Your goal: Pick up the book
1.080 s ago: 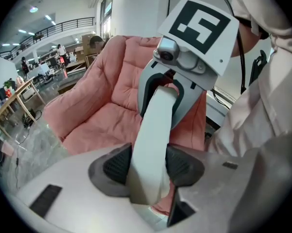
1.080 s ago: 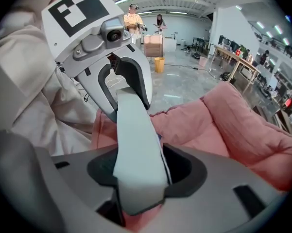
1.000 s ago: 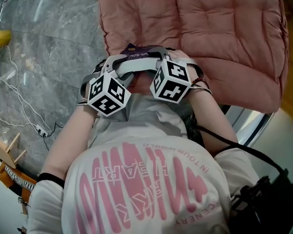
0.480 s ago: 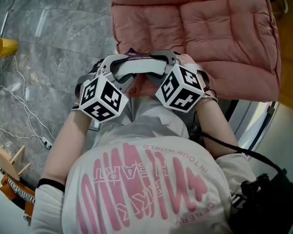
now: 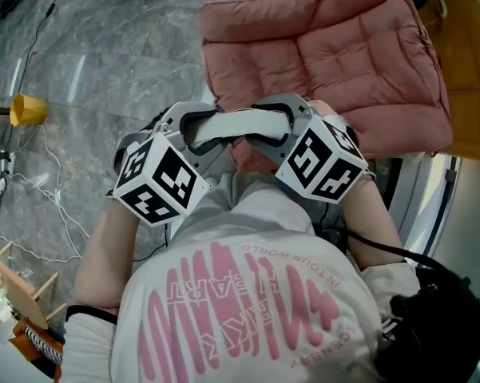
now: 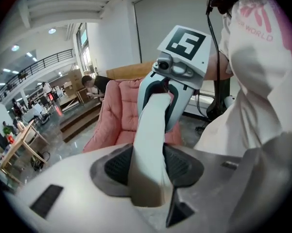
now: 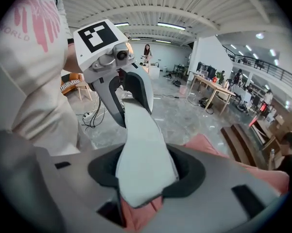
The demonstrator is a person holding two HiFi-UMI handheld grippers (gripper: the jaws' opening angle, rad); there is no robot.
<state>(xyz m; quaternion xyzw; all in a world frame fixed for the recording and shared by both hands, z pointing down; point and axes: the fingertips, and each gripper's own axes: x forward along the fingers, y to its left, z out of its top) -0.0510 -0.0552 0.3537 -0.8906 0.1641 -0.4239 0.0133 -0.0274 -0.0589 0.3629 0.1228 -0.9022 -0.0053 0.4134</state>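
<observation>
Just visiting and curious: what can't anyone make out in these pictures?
- Book cover and title: every view shows only a pale side.
- Book's ends, head view: covered by the left hand-held gripper and right hand-held gripper clamping them.
- Distant people, right gripper view: too small.

The book [image 5: 238, 123] is thin and pale grey-white, seen edge-on as a narrow band. It hangs in the air over the near edge of the pink cushion [image 5: 335, 62], spanning between the left gripper [image 5: 193, 130] and the right gripper [image 5: 281, 122]. Each clamps one end, and the book bows in a soft curve between them.
</observation>
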